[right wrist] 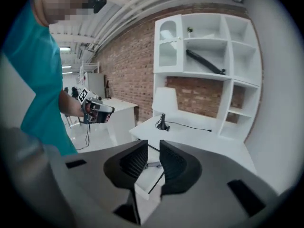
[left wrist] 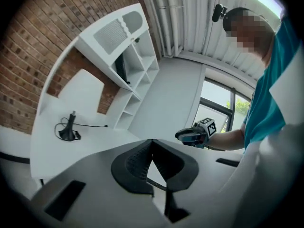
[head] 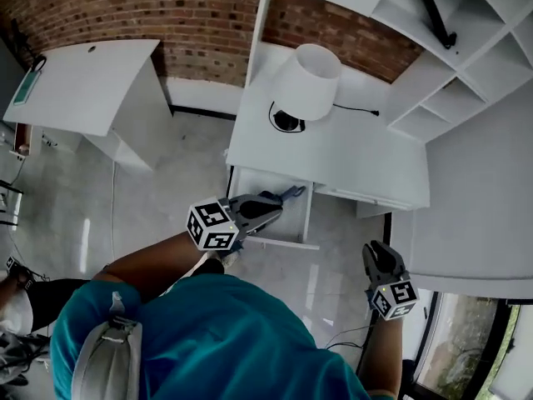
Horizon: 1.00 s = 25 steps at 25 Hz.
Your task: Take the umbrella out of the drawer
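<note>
**A:** What is hard to make out here?

**B:** Mostly the drawer [head: 288, 242]. It stands pulled out under the near left edge of the white desk [head: 341, 152]. In the head view the left gripper [head: 276, 204] hangs right over it and covers much of its inside. The right gripper view shows only a strip of it beyond the jaws, plain white board. The gripper's own body cuts off the rest.

**A:** So where is the umbrella?

**B:** A long dark thing that looks like the folded umbrella [right wrist: 204, 62] lies slanted in an open compartment of the white shelf unit [right wrist: 227, 49]. The unit stands at the far right of the desk. The umbrella's higher end is to the left and its lower end to the right. It is small and dim, so I cannot pick out a handle or strap. In the head view the top edge of the frame cuts it off.

**A:** And the tools?

**B:** The left gripper's jaw tips meet, with nothing between them. The right gripper [head: 380, 248] is near and to the right, well apart from the drawer. Its jaws stand a narrow gap apart, and nothing is in the gap.

**A:** Anything on the desk?

**B:** A lamp [head: 306, 82] with a white shade, and a black cord [head: 358, 109] running off from its base.
</note>
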Each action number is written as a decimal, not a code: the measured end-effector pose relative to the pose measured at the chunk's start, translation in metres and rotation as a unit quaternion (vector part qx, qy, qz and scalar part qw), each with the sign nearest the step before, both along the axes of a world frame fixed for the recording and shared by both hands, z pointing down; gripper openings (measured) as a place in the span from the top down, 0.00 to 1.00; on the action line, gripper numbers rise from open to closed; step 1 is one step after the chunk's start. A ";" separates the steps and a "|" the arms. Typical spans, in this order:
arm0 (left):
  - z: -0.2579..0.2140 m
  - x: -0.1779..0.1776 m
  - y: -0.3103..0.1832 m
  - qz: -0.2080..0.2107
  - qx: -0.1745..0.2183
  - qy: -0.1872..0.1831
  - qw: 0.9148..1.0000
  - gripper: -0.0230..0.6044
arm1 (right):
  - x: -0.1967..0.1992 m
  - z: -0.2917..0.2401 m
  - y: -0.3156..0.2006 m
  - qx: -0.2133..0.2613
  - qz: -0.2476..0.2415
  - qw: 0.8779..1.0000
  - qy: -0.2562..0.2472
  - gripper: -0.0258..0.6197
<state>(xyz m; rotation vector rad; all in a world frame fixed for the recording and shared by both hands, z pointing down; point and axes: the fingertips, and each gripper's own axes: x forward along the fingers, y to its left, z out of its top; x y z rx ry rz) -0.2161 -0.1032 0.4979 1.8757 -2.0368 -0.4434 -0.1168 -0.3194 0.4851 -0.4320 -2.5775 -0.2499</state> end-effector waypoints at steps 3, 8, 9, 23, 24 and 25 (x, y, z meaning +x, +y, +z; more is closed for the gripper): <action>0.020 -0.022 0.042 -0.047 -0.012 0.006 0.999 0.94 | -0.054 0.034 0.041 0.037 -0.086 0.995 0.032 0.79; 0.052 -0.048 0.083 -0.097 -0.038 0.025 0.994 0.94 | -0.109 0.100 0.095 0.122 -0.223 0.963 0.090 0.70; 0.059 -0.052 0.089 -0.103 -0.042 0.029 0.993 0.94 | -0.116 0.117 0.104 0.140 -0.249 0.953 0.104 0.68; 0.133 -0.096 0.150 -0.153 -0.078 0.098 0.980 0.94 | -0.140 0.337 0.191 0.364 -0.558 0.718 0.202 0.55; 0.137 -0.098 0.155 -0.158 -0.079 0.103 0.979 0.94 | -0.136 0.352 0.194 0.379 -0.574 0.697 0.204 0.54; 0.141 -0.100 0.160 -0.162 -0.082 0.108 0.977 0.94 | -0.132 0.367 0.195 0.394 -0.588 0.676 0.204 0.54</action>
